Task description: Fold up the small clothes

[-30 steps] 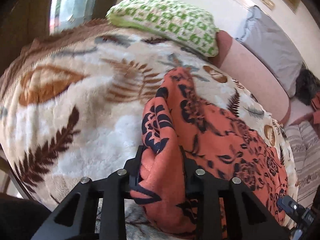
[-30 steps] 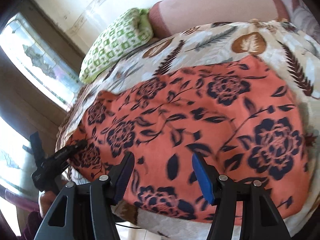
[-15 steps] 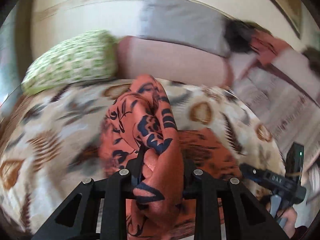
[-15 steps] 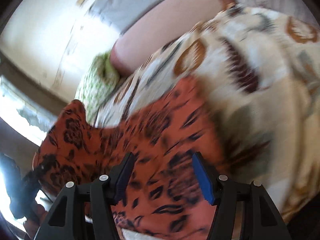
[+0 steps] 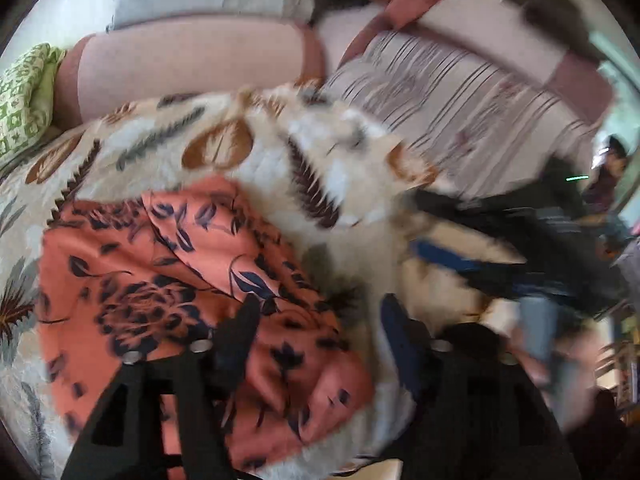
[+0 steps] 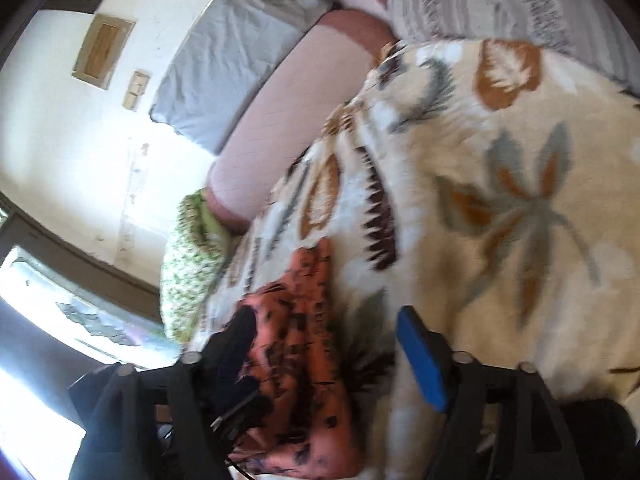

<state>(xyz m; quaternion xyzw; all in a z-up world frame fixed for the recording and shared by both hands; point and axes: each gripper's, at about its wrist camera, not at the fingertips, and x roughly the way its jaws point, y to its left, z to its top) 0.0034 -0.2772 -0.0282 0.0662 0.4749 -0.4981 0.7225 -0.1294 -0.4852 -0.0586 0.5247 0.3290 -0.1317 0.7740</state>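
1. The orange floral-print cloth (image 5: 168, 292) lies folded on the cream leaf-patterned fleece blanket (image 5: 352, 160), lower left.
2. The left gripper (image 5: 316, 340) and the right gripper (image 6: 326, 344) are both spread apart, empty.
3. A green patterned pillow (image 6: 188, 268) lies mid-left; no readable writing.

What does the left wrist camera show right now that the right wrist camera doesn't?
Only the left wrist view shows the other tool, blurred, at right, and the orange floral cloth spread wide, folded over itself. Only the right wrist view shows the window and the wall frame. Both show the cloth, the leaf-print blanket, the green pillow and the pink bolster.
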